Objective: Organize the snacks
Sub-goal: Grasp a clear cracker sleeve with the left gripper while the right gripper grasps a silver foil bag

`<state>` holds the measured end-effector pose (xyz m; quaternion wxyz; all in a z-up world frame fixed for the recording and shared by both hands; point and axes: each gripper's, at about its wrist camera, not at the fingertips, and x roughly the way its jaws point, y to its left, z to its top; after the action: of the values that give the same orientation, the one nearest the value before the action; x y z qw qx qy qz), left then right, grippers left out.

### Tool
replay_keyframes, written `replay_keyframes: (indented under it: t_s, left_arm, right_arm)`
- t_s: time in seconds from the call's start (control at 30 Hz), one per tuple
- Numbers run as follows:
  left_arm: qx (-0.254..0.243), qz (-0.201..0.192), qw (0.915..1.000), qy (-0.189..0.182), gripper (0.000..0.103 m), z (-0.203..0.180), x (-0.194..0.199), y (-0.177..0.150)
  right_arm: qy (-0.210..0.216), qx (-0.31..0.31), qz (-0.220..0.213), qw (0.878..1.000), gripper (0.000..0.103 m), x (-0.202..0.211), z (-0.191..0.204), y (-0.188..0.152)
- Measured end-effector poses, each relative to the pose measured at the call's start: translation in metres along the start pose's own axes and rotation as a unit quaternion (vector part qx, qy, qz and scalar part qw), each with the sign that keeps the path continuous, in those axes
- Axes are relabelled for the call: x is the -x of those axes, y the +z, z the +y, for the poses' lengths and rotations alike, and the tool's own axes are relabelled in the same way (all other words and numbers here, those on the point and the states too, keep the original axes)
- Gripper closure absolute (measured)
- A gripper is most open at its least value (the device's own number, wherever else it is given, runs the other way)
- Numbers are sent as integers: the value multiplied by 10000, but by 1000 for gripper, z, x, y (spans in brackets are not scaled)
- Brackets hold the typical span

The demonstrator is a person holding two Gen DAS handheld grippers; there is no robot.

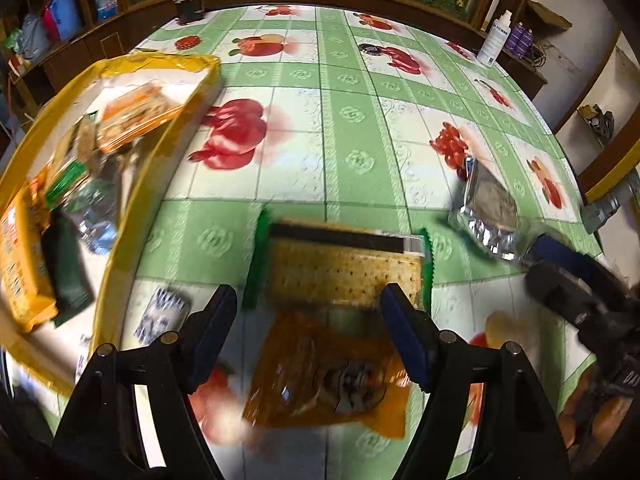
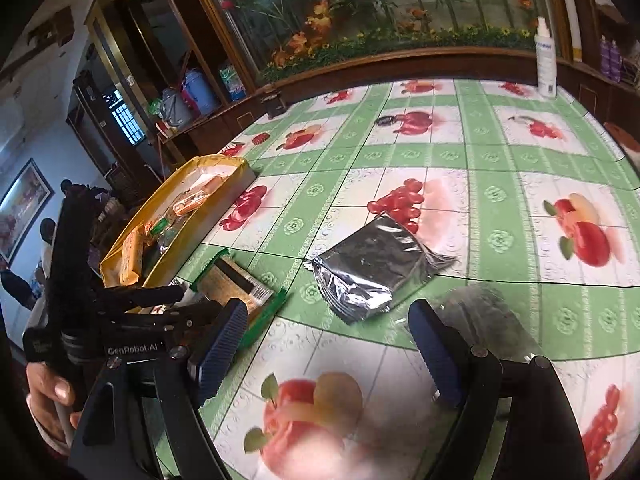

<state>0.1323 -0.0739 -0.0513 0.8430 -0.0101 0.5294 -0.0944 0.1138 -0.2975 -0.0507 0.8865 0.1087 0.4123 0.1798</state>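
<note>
An orange snack packet [image 1: 328,376] lies low in the left wrist frame between the spread, empty fingers of the left gripper [image 1: 310,316], with a green-edged cracker pack [image 1: 344,268] just beyond it on the fruit-print tabletop [image 1: 352,120]. A yellow tray [image 1: 132,216] at the frame's left holds several snacks. In the right wrist frame the right gripper [image 2: 326,344] hangs wide open and empty, near a silver foil pouch [image 2: 372,268] at centre.

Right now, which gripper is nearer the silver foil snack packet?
Right. The right gripper hovers open just short of the silver foil snack packet; the left gripper is over the green-edged cracker pack, further left.
</note>
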Motion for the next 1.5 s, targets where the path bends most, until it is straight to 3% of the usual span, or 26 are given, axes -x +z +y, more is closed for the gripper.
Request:
replay_keyframes:
  t_s: [0.2, 0.27, 0.4, 0.5, 0.57, 0.6, 0.7, 0.73, 0.8, 0.97, 1.1, 1.23, 1.4, 1.47, 1.5]
  left_arm:
    - [284, 185, 9991, -246, 29, -5, -17, 33]
    - [237, 85, 9995, -209, 29, -8, -13, 38]
    - [-778, -272, 9963, 259, 29, -23, -3, 45]
    - [-1300, -372, 9907, 115, 29, -28, 0, 52]
    - [-1746, -500, 9831, -222, 29, -33, 4, 55]
    - [-2025, -353, 9776, -459, 29, -37, -1, 54]
    - [-2730, 23, 9614, -328, 27, -51, -21, 45]
    - [-2841, 10, 9578, -429, 26, -52, -20, 43]
    - [-3047, 350, 9497, -628, 26, -54, -22, 37]
    - [-3383, 821, 9359, -538, 22, -54, -14, 12]
    - [-3549, 807, 9312, -218, 22, -54, -3, -3]
    - [-3919, 842, 9159, -188, 22, -49, 2, -16]
    - [-3968, 992, 9122, -242, 22, -40, 2, -18]
    - [-3740, 1022, 9217, -121, 20, -38, -2, -11]
    - [-3507, 946, 9317, -23, 20, -38, -5, -5]
  right_arm:
    - [-87, -154, 160, 9997, 18, -23, -7, 11]
    - [-131, -165, 143, 9997, 18, -25, -9, 15]
    - [-158, -46, 145, 9998, 18, -24, -12, 18]
    - [-101, 35, 138, 9998, 18, -21, -15, 20]
    - [-3, 87, 159, 9998, 18, -20, -17, 22]
    - [41, 60, 151, 9999, 18, -19, -18, 22]
    - [142, -101, 129, 9998, 18, -16, -25, 24]
    - [127, -136, 113, 9998, 18, -16, -28, 26]
    - [94, -177, 117, 9997, 18, -14, -31, 26]
    - [115, -159, 179, 9996, 18, -11, -31, 28]
    - [138, 62, 285, 9995, 18, -16, -17, 29]
    - [71, 493, 475, 9976, 18, -25, 7, 26]
    - [-599, 1058, 811, 9893, 18, -45, 22, 22]
    - [-925, 1233, 899, 9840, 18, -53, 23, 21]
    - [-1058, 1277, 908, 9820, 18, -56, 22, 22]
